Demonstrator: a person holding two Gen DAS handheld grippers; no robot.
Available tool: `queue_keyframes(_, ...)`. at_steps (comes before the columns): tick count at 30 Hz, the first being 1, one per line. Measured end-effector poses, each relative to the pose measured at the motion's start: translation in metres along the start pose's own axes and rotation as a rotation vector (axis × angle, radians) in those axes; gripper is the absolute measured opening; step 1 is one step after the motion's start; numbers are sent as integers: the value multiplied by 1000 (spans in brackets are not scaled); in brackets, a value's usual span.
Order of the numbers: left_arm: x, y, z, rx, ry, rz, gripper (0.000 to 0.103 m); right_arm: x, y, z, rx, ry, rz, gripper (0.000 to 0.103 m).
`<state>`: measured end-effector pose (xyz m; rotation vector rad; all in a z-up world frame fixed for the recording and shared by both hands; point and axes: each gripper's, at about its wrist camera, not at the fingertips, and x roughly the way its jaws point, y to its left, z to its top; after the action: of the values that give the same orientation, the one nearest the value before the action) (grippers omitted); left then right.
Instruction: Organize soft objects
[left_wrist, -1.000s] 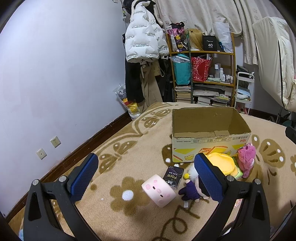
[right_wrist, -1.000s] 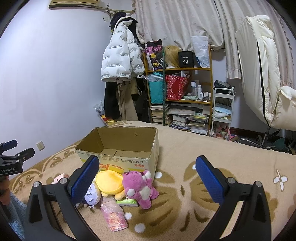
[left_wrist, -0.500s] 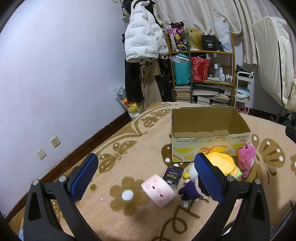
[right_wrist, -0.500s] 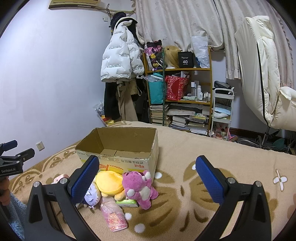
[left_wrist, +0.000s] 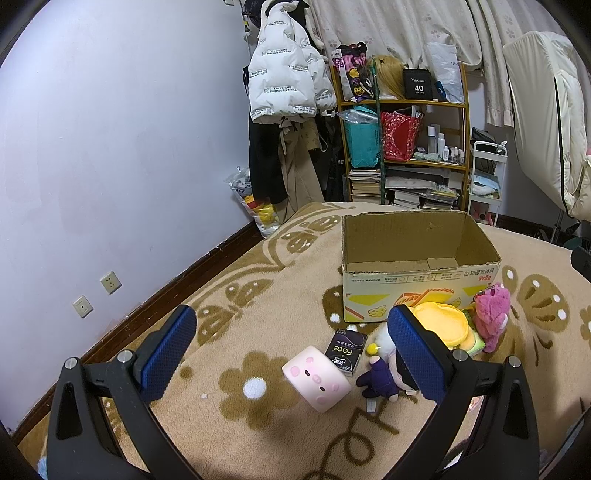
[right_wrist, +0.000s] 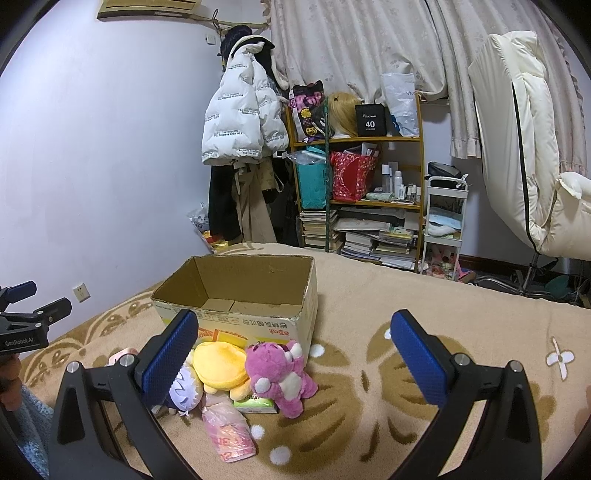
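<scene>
Nothing has moved since the earlier frames; both of my tongs hang where they were, and every toy lies as it did. My left gripper (left_wrist: 295, 350) is released, jaws spread wide with nothing between the blue pads; my right gripper (right_wrist: 295, 354) is likewise released and empty.

Handling, by my judgement: the pink pig-faced cube plush (left_wrist: 316, 377) is light, soft and compressible; I would pinch it across two opposite flat faces, near the middle, so that it does not roll out. The magenta plush bear (right_wrist: 279, 376) is light and floppy; the torso is the firmest hold, the limbs will only stretch. The flat yellow round plush (right_wrist: 218, 364) is limp; grasp it at the rim. The small purple-clad doll (left_wrist: 380, 374) is partly hidden by my left pad; take it at the body.

Position: in the left wrist view the pig cube lies on the tan flower-patterned carpet (left_wrist: 258, 295) at 6 o'clock of the open brown cardboard box (left_wrist: 417, 273), between my left pads and well below them; beside it at its 1 o'clock lies a black packet (left_wrist: 346, 349), which looks stiff. In the right wrist view the bear sits at 6 o'clock of the box, touching the yellow plush at its 9 o'clock, nearer my left-hand pad; a pink plastic-wrapped packet (right_wrist: 229, 435) lies at the bear's 7 o'clock. The box looks empty as far as I can see in.
</scene>
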<state>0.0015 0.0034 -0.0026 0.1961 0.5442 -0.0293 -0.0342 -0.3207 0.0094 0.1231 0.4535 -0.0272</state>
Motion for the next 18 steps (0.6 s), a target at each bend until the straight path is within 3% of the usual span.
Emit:
queue_keyframes(9,2,0,-2,5,9,6,102,0,0,0,2,-1,-2,103)
queue_keyframes(18,25,-1,-5,-5,114,8,102,1,-6,6,3,18,-26,103)
